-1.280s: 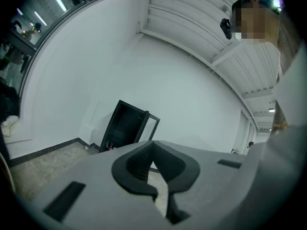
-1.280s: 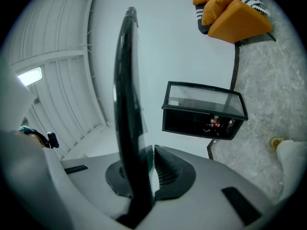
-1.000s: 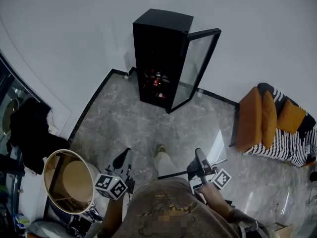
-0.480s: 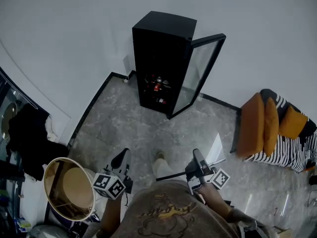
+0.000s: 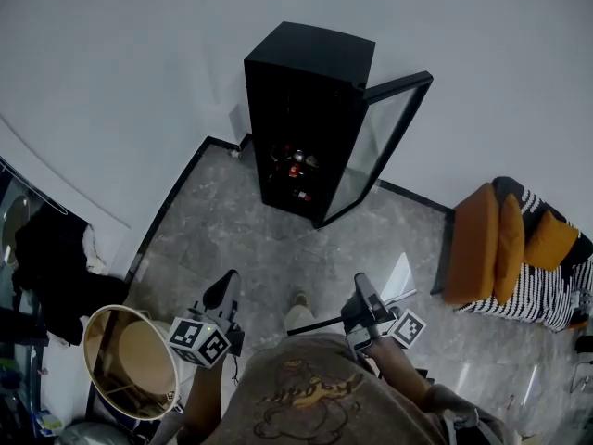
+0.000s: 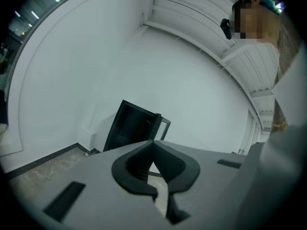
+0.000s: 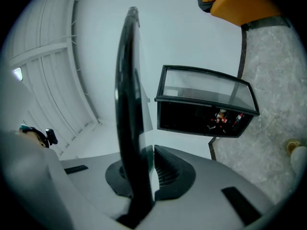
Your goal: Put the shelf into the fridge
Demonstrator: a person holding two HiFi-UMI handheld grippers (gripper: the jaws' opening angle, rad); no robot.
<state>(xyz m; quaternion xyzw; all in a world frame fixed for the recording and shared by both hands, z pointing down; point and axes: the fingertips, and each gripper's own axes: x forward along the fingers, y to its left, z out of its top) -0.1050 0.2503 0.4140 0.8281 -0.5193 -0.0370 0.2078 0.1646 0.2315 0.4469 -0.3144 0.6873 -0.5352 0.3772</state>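
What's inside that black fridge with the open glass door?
Small red and pale items sit low in the black fridge, unidentifiable. Its upper part is too dark to see.

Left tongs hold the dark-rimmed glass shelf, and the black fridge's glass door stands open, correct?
No: the right tongs grip the dark-rimmed glass shelf, per the right gripper view; the left tongs are shut, empty. The black fridge has its glass door open.

Floor [image 5: 250, 239] btwn person and fridge [image 5: 301, 109] is bare, a straight run to the opening; glass door [image 5: 382, 137] stands open on the R side, edging that path; bottles [image 5: 295, 167] fill the lower cavity, upper part too dark to tell; orange chair [image 5: 491, 239] well off R; round table [image 5: 139, 360] just beside L gripper [image 5: 222, 295]; shelf [image 5: 397, 281] juts fwd, clamped in R gripper [image 5: 363, 295].
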